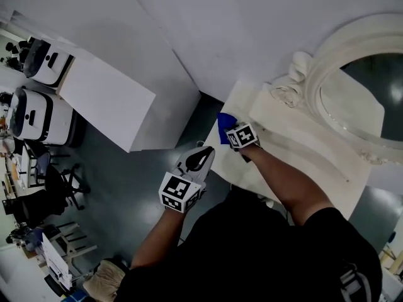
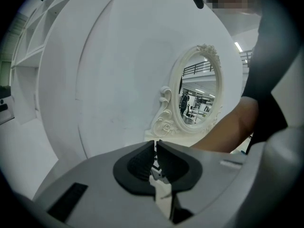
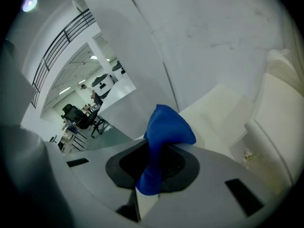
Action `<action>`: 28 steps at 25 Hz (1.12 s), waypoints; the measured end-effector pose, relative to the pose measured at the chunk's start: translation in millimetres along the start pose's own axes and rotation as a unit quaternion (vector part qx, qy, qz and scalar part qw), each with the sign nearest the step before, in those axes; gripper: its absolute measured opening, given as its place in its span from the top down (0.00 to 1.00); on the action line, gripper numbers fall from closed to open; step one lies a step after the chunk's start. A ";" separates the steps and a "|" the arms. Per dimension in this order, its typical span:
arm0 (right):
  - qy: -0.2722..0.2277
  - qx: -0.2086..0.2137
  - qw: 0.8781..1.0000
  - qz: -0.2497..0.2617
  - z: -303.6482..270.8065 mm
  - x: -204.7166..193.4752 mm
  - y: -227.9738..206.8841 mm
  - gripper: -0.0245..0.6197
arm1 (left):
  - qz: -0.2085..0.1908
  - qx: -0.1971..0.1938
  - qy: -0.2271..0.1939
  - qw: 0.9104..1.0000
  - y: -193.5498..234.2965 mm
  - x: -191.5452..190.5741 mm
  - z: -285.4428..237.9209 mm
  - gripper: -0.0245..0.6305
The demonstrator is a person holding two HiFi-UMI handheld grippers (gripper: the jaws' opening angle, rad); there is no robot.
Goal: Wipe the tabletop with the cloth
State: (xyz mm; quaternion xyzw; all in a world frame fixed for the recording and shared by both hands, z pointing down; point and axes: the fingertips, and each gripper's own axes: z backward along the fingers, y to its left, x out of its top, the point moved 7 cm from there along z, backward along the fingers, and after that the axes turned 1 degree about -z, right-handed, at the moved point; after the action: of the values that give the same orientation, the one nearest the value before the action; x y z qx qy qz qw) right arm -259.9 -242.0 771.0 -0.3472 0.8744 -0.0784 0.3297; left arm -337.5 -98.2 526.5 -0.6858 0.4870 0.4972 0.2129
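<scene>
Pinching blue cloth (image 3: 166, 127) in the right gripper (image 3: 152, 163), mid-frame at the bench (image 1: 296, 140) corner.
Wiping's barely getting going; left gripper (image 2: 155, 156) is sitting closed, empty.

Your right arm (image 1: 283, 182) was stretched forward, with the right gripper (image 1: 229, 131) clamped on the cloth (image 1: 223, 121). Your left gripper (image 1: 202, 152) sat nearer your body, jaws together, nothing between them.

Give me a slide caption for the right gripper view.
Right gripper, jaws shut on a blue cloth, at the corner of the cream tabletop.
</scene>
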 end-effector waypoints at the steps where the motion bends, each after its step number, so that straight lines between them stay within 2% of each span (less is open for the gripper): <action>1: 0.006 -0.007 1.000 0.005 -2.5 -3.3 -2.6 0.90 | -0.001 -0.002 0.002 1.000 0.1 -0.3 -0.8 0.93; 6: 0.016 -0.019 0.999 0.029 -15.3 -11.8 -2.2 0.90 | -0.008 -0.008 0.009 1.000 3.0 2.9 -0.1 0.93; 12: 0.011 -0.034 0.999 0.031 -6.2 -30.5 -13.4 0.90 | -0.016 -0.031 0.013 0.999 -0.1 1.8 -10.7 0.93; 21: 0.022 -0.066 0.998 -0.004 45.1 -81.1 -40.8 0.90 | -0.024 -0.075 0.020 0.997 -14.9 13.6 -32.1 0.93; 28: 0.013 -0.081 0.996 -0.044 96.4 -136.4 -76.2 0.90 | -0.051 -0.117 0.025 0.991 -57.1 28.0 -68.0 0.93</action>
State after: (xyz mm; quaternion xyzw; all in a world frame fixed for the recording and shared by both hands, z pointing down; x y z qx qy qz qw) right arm -82.9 -200.2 795.8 -0.4101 0.8658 -0.0264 0.2853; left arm -254.1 -138.9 518.9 -0.7422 0.3945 0.5222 0.1440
